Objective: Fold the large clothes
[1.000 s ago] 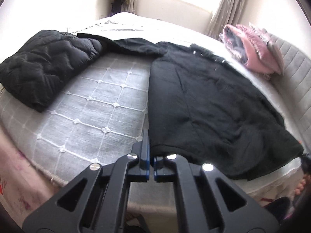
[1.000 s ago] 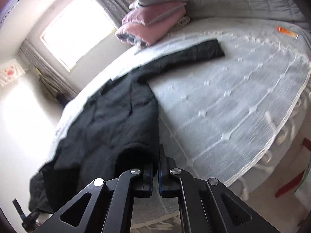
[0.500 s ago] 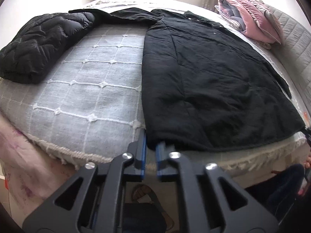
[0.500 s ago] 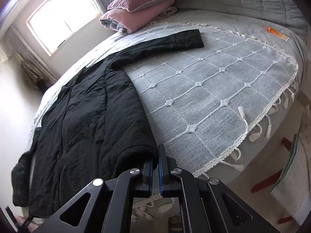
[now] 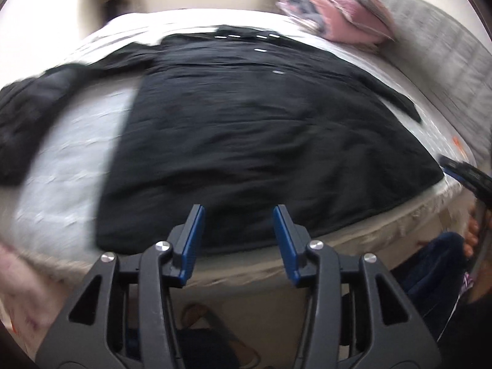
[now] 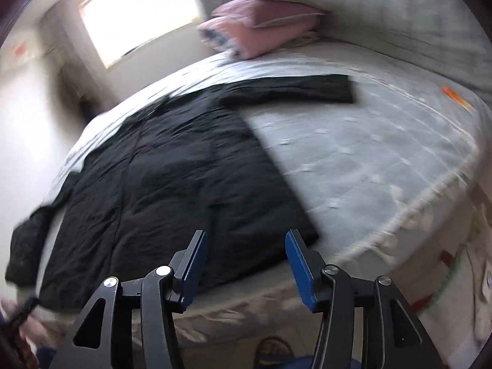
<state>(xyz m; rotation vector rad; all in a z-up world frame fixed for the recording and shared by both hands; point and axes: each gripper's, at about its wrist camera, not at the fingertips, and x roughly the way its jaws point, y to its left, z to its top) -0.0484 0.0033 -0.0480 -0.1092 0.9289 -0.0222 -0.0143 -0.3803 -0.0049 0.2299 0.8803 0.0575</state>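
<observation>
A large black coat (image 5: 261, 129) lies spread flat on the bed, hem toward me, collar toward the far side. It also shows in the right wrist view (image 6: 184, 178), with one sleeve (image 6: 292, 89) stretched out to the right. My left gripper (image 5: 238, 215) is open and empty, just above the hem at the bed's near edge. My right gripper (image 6: 246, 240) is open and empty, above the coat's right hem corner. The right gripper's tip also shows in the left wrist view (image 5: 464, 175). Both views are motion-blurred.
A second black quilted jacket (image 5: 21, 123) lies on the bed's left side. Folded pink bedding (image 5: 338, 21) sits by the grey headboard (image 5: 446, 55). A grey gridded bedspread (image 6: 384, 160) covers the bed. A small orange item (image 6: 455, 95) lies at the far right.
Both grippers have opened and let go of the coat's hem corners. The coat now lies flat, and both grippers have drawn back a little toward the bed's near edge.
</observation>
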